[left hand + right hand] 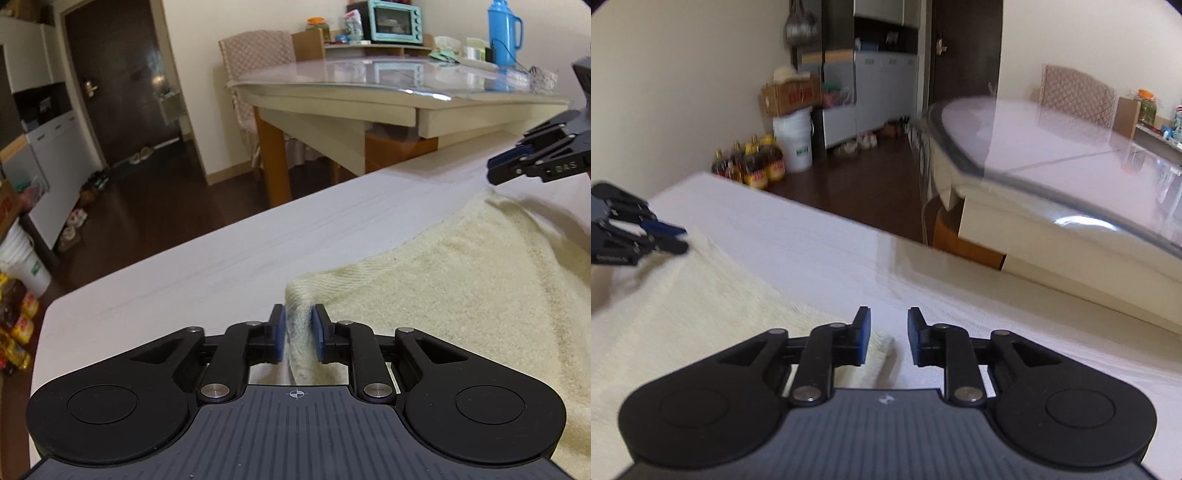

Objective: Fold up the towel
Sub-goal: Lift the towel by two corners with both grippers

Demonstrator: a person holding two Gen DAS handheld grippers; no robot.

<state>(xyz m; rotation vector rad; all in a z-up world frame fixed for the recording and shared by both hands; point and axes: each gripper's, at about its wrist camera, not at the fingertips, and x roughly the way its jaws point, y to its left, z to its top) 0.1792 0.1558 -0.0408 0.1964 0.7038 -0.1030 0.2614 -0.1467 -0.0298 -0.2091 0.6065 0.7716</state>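
Observation:
A pale yellow towel [461, 291] lies on the white table [221, 251]. My left gripper [299, 332] is shut on a corner of the towel, pinched between its blue pads. In the right wrist view the towel [683, 302] lies to the left, and my right gripper [886, 339] is open and empty, just above the table by the towel's near corner. The right gripper [495, 171] shows at the far right of the left wrist view, above the towel's far corner. The left gripper [676, 238] shows at the left edge of the right wrist view.
A glass-topped dining table [369, 88] stands close behind the white table, with a blue flask [502, 33] and a teal oven [395, 20] on it. Oil bottles [753, 166], a white bucket [794, 140] and cabinets stand along the wall.

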